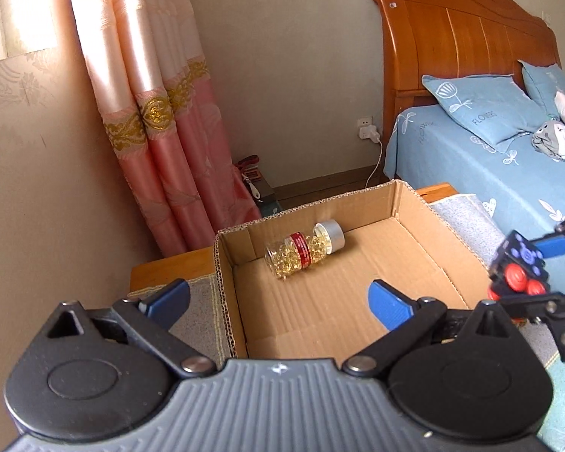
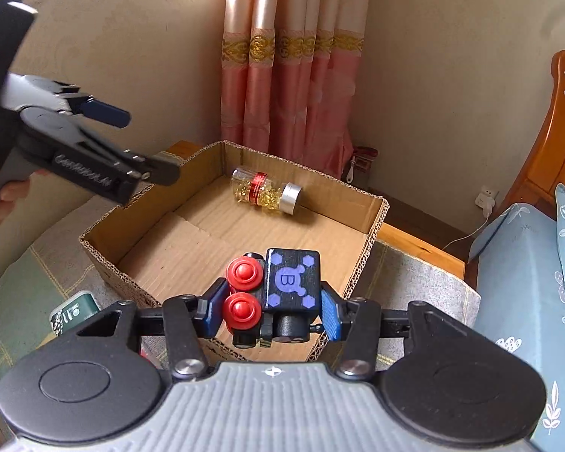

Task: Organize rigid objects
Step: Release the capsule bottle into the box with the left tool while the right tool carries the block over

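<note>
Right tongs [image 2: 272,310] pinching black cube toy [image 2: 278,288] with red knobs, above near edge of cardboard box [image 2: 105,226]. Left tongs [image 1: 278,301] spread, empty, over box. Capsule bottle [image 2: 265,191] lying inside, far corner.

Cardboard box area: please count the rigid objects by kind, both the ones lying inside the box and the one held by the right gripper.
Clear bottle of yellow capsules, lying in the cardboard box: 1
Black gadget with red buttons, held in the right gripper: 1
Total: 2
</note>
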Tool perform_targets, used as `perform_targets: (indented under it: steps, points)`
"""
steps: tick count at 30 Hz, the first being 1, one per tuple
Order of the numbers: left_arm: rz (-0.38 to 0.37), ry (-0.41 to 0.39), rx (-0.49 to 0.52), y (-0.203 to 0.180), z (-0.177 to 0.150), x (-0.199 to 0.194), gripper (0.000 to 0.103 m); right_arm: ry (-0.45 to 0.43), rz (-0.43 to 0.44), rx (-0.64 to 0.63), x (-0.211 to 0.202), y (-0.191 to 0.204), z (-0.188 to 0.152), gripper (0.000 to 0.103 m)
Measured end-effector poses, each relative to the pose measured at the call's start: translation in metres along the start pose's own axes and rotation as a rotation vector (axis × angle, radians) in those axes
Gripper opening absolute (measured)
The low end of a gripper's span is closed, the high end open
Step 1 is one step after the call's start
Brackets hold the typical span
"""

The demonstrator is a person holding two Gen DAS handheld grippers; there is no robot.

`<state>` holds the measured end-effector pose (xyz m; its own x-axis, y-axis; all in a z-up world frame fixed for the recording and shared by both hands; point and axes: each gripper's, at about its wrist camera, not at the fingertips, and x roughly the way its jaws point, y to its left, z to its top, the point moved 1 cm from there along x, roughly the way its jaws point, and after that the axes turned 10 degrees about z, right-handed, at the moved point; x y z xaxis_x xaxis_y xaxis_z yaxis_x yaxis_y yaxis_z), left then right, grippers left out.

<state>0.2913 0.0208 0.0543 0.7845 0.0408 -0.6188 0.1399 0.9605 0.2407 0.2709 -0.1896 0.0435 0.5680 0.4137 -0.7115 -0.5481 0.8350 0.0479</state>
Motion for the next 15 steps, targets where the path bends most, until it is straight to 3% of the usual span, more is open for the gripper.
perform_targets:
  steps: [9,15]
  points:
    - [0.062,-0.022,-0.066,0.007,-0.053,-0.044,0.101,0.019,-0.048,0.038,0.028,-0.011,0.038,0.055]
    - [0.032,0.0,-0.137,0.013,-0.087,-0.061,0.101,-0.001,-0.09,0.061,0.039,-0.022,0.062,0.057]
